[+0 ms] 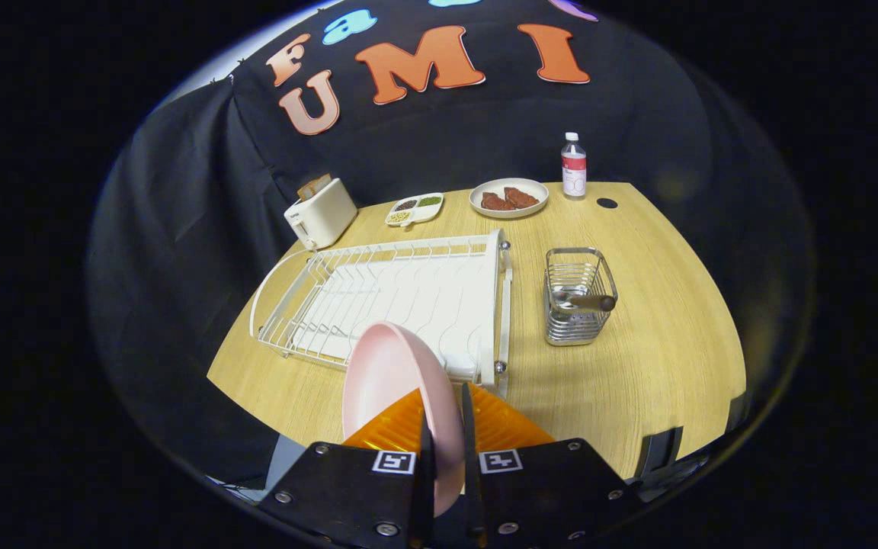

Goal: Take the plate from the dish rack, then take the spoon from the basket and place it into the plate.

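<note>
While the gripper (447, 427) pinches its rim, the pale pink plate (389, 381) stands on edge.

Plate (397, 381) on edge between the tool's (447, 450) fingers; rack (408, 293) just ahead; basket (578, 305) with spoon (584, 300) ahead right, on worktop (660, 343).

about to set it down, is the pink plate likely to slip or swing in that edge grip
Probably stiff: the plate holds its shape, clamped on edge in the gripper. Its glossy rim may slip. Most of it stands beyond the fingers, so it may pivot.
</note>
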`<move>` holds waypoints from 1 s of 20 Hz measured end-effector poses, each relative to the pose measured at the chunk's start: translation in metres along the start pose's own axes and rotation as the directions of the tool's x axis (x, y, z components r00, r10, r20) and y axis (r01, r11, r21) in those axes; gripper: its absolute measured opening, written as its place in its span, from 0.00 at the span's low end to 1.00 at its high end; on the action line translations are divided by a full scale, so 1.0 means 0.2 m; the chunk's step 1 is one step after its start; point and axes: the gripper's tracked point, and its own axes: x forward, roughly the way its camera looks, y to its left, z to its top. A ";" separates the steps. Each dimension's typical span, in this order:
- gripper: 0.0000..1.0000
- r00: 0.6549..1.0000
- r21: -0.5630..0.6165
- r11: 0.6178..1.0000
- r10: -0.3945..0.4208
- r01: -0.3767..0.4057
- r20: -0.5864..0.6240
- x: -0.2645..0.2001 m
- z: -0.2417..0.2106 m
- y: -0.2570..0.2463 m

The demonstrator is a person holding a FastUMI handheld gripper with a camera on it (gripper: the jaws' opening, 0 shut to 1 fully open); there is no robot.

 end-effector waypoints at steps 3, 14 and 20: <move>0.16 1.000 0.009 1.000 0.019 -0.019 -0.011 0.03 -0.10 0.02; 0.16 0.995 0.135 0.988 0.081 -0.072 -0.066 0.17 -0.34 -0.02; 0.16 0.987 0.178 0.977 0.135 -0.118 -0.087 0.24 -0.41 -0.01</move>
